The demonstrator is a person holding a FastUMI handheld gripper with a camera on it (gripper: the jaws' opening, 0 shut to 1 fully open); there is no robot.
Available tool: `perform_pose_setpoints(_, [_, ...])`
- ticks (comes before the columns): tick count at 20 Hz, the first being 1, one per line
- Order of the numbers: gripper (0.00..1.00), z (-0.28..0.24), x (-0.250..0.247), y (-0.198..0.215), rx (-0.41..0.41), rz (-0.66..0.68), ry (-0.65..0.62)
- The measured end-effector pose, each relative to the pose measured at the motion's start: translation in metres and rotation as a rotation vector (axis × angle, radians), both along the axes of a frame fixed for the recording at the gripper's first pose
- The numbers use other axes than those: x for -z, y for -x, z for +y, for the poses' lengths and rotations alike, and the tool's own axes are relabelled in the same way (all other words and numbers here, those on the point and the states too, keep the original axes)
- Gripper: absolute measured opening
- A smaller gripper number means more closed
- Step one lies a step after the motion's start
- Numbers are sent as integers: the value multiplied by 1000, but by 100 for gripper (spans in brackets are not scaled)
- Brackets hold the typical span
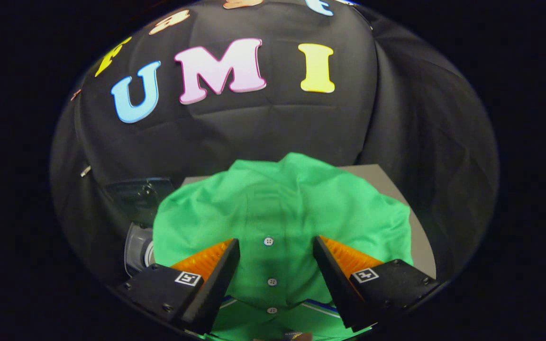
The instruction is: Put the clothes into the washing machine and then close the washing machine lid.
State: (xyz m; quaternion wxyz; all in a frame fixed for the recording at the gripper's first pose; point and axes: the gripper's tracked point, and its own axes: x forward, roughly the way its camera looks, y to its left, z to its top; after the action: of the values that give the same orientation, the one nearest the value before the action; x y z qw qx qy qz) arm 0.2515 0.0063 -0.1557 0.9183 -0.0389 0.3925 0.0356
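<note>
Lying flat on a grey tabletop (386, 182), a green shirt (263, 213) fills most of the space in front of the gripper (276, 251). The shirt is bright green and has a row of small white buttons (268, 241) going down its middle. One button sits right between the two fingers, and two more come after it, closer to the camera. A thin blue and white stripe (323, 307) shows on the cloth near the bottom, by the right finger.

The gripper is wide open. Its two fingers (216, 265) stand far apart, one on each side of the button row, with green cloth between them. They are held over the shirt and do not pinch it. It is hard to tell if the tips touch the cloth or only hang just above it.

The shirt covers the near part of the tabletop and spreads out past both fingers. Bare grey tabletop shows only at the far right corner and along the right edge.

Past the left edge of the shirt, beside the left finger, sits a clear plastic lid (142, 196), and under it a round pale part of the washing machine (138, 246). A black cloth wall (254, 128) hangs behind it all.
</note>
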Motion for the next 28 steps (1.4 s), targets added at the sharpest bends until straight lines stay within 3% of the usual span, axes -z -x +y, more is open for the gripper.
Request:
perform_pose_setpoints(2, [92,10,2,4,-39,24,6])
perform_pose_setpoints(6, [19,15,-3,0,-38,17,-16])
perform_pose_setpoints(8, [7,15,-4,3,13,43,-73])
perform_pose_setpoints(12, [6,29,-60,-5,2,-36,-173])
perform_pose_setpoints(20, [6,107,-170,4,-135,-151,-320])
perform_pose_setpoints(28, [6,247,-178,47,-323,-116,-391])
